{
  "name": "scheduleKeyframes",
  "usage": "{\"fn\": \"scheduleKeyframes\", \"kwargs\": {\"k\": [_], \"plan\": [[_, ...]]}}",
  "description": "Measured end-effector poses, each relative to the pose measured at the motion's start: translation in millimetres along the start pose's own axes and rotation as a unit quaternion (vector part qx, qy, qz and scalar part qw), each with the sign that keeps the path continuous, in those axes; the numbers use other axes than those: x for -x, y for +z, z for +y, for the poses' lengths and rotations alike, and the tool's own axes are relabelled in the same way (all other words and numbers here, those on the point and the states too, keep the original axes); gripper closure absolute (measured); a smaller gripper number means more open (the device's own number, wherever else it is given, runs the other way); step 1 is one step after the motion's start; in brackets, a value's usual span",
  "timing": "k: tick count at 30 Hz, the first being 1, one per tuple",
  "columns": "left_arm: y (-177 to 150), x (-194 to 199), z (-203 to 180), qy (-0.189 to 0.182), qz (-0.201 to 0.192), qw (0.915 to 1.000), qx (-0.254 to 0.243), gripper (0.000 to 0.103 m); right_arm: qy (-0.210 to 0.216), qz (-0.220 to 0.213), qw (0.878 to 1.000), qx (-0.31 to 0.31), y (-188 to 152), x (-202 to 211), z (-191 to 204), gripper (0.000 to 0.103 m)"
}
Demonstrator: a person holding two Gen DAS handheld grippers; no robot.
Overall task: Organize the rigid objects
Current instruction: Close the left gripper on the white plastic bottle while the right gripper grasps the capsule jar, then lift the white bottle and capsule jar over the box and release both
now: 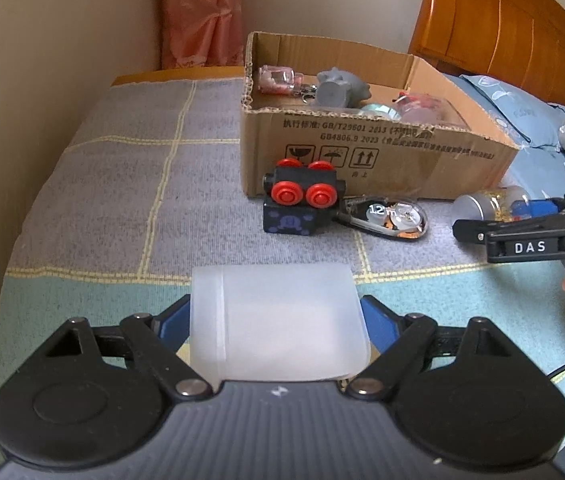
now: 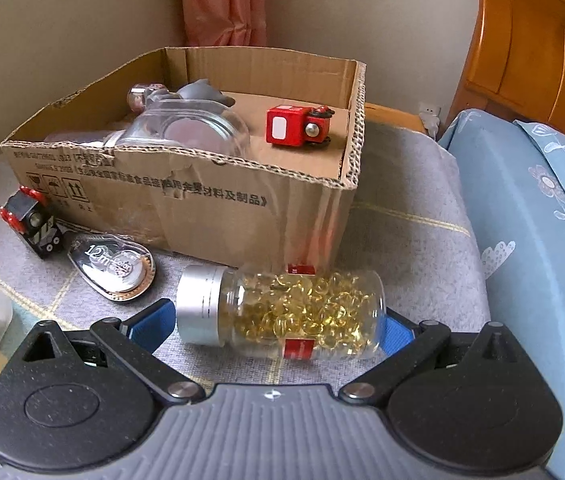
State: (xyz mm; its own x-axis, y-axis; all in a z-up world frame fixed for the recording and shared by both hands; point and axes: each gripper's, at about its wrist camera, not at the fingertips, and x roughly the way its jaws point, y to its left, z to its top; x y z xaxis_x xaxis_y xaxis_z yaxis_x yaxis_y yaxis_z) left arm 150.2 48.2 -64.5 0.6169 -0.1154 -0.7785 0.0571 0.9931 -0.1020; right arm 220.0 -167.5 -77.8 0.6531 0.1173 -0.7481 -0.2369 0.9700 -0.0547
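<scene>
Between the blue fingers of your left hand-held gripper (image 1: 276, 320) sits a frosted white plastic container (image 1: 278, 320), lying on its side on the bed's checked blanket (image 1: 122, 168); both pads meet its ends, so it is grasped. Your right hand-held gripper (image 2: 278, 326) brackets a clear bottle of yellow capsules (image 2: 294, 312) with a silver cap, also lying on its side on the blanket; the fingers stand at either end of it, but you cannot tell whether they press on it or stand just off. Beyond both, the open cardboard box (image 2: 242, 200) stands on the blanket and holds a glass jar (image 2: 190, 132), a grey figure (image 1: 336, 86) and a red toy block (image 2: 294, 126). Just in front of the box lie a black toy block with red wheels (image 1: 302, 200) and, touching it, a correction tape dispenser (image 1: 392, 216).
</scene>
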Motion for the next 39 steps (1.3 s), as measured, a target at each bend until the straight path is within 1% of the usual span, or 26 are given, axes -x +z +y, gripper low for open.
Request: {"fn": "scheduleKeyframes", "kwargs": {"k": [7,10,12,17,18,20,24,32,39], "plan": [[4,-5,-4,0.006,0.012,0.9995,-0.029,0.017,0.005,0.005,1.000,0.008,7,4,0,0.002],[4,-5,-4,0.006,0.014,0.9992,-0.036,0.017,0.001,0.014,1.000,-0.004,9,1,-1,0.000],[4,-5,-5,0.008,0.013,0.9990,-0.042,0.017,0.003,0.017,1.000,-0.014,10,1,-1,0.000],[6,-6,-5,0.007,0.016,0.9988,-0.046,0.017,-0.009,0.020,0.999,-0.028,11,-3,2,0.000],[6,-6,-5,0.006,0.017,0.9988,-0.046,0.017,-0.012,0.021,0.999,-0.030,11,-3,2,0.001],[7,-6,-4,0.003,0.018,0.9986,-0.049,0.018,-0.018,0.026,0.999,-0.033,12,-5,2,0.006],[8,-3,-1,-0.008,0.023,0.9981,-0.056,0.018,-0.008,0.032,0.999,-0.026,10,-1,0,0.006],[22,23,4,-0.018,0.017,0.9960,-0.086,0.018,0.026,0.038,0.999,0.014,2,30,0,0.006],[48,49,-1,-0.025,-0.009,0.9941,-0.105,0.018,0.054,0.017,0.997,0.054,11,71,4,0.006]]}}
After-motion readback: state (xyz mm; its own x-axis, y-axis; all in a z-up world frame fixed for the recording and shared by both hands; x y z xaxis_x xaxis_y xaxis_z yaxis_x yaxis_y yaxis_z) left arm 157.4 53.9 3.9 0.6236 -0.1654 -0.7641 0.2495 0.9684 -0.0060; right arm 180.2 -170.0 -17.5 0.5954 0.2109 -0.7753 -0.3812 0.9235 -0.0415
